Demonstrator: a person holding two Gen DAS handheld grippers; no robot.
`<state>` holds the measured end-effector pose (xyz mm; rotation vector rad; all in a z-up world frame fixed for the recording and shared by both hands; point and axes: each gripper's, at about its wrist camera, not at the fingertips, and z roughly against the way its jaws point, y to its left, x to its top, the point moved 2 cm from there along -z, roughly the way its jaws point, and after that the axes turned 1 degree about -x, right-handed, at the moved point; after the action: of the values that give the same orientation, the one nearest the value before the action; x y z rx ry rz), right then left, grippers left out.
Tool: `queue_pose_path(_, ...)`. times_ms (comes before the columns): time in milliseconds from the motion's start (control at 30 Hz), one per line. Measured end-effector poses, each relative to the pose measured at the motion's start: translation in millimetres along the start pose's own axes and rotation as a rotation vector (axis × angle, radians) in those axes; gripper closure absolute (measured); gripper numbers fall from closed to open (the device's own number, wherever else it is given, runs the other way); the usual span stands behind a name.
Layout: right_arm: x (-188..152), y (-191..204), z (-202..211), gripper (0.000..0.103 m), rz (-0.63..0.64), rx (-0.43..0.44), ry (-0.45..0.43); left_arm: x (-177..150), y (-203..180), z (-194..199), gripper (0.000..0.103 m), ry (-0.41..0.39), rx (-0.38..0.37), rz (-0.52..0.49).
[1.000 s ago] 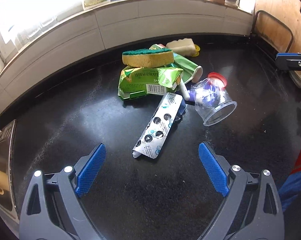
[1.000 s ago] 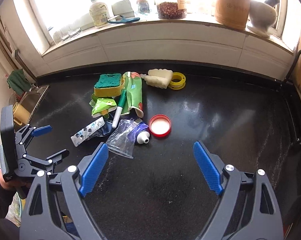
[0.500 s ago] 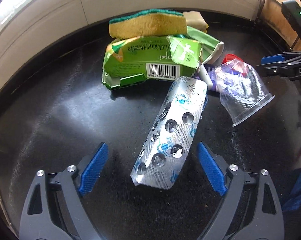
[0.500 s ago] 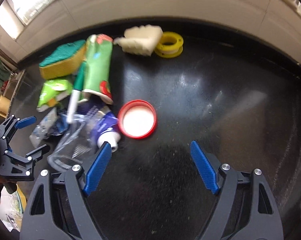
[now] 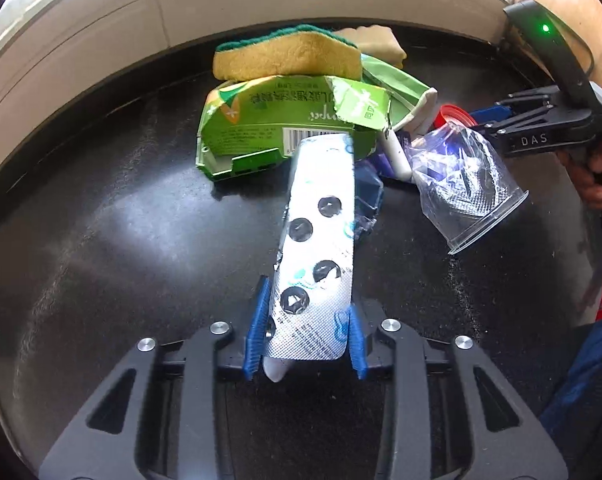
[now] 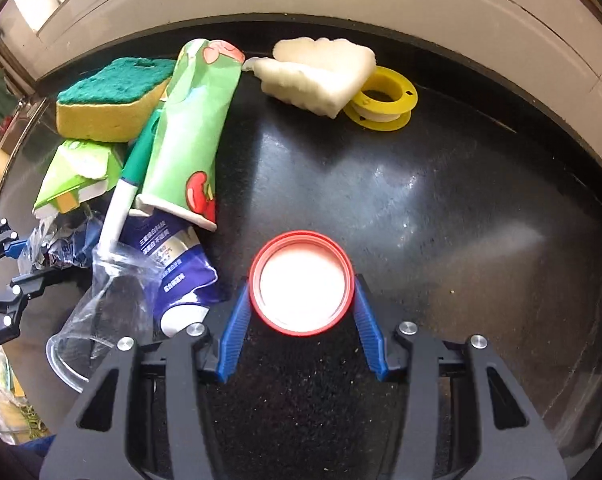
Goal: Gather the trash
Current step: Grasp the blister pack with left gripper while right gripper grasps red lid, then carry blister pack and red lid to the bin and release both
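Note:
My left gripper [image 5: 307,320] is shut on the near end of a silver blister pack [image 5: 319,248], which points away toward a torn green carton [image 5: 285,128] and a yellow-green sponge [image 5: 287,58]. A crushed clear plastic cup [image 5: 461,184] lies to its right. My right gripper [image 6: 299,308] has its blue pads on both sides of a red lid [image 6: 301,282] with a white inside, lying on the black counter [image 6: 441,208]. It also shows in the left wrist view [image 5: 541,128]. A purple tube [image 6: 177,264], a green pouch [image 6: 193,128] and a green-white pen [image 6: 127,192] lie left of the lid.
A white sponge [image 6: 321,76] and a yellow tape spool [image 6: 383,104] lie at the back of the counter near the white tiled wall [image 6: 341,4]. A sink [image 6: 5,152] is at the far left. The crushed cup [image 6: 97,312] lies close to my right gripper's left side.
Both grippers moved forward and down, and both closed: the left one onto the blister pack, the right one around the red lid.

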<state>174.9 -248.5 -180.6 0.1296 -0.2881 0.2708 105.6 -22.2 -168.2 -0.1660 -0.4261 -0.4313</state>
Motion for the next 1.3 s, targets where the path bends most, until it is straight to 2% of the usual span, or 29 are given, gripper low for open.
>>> queue_pose_path(167, -4.0, -4.0, 17.2, 0.054, -0.023, 0.001, -0.037, -7.8, 8.7, 22.2, 0.07, -0.039, 0.013, 0.111)
queue_pose_path(267, -9.1, -4.9, 21.9, 0.054, -0.037, 0.002, -0.045, -13.6, 15.6, 23.9, 0.071, -0.036, 0.027, 0.174)
queue_pose_path(333, -15.8, -4.4, 29.6, 0.054, -0.04, -0.001, -0.054, -18.0, 14.6, 20.7, 0.076, -0.029, 0.047, 0.174)
queue_pose_path(500, -24.6, 0.9, 44.4, 0.054, -0.028, -0.017, -0.09, -26.9, 17.0, 27.5, 0.076, -0.042, 0.087, 0.201)
queue_pose_path(833, -45.3, 8.0, 98.7, 0.054, -0.044, -0.018, -0.162, -42.1, 22.0, 76.4, 0.077, -0.121, 0.191, 0.303)
queue_pose_path(1067, -59.2, 39.9, 131.0, 0.054, 0.004, 0.026, -0.195, -62.9, 17.4, 110.3, 0.077, -0.136, 0.242, 0.366)
queue_pose_path(1300, -57.9, 99.0, 147.1, 0.054, 0.119, 0.101, -0.213, -88.2, 21.4, 144.5, 0.077, -0.156, 0.287, 0.44)
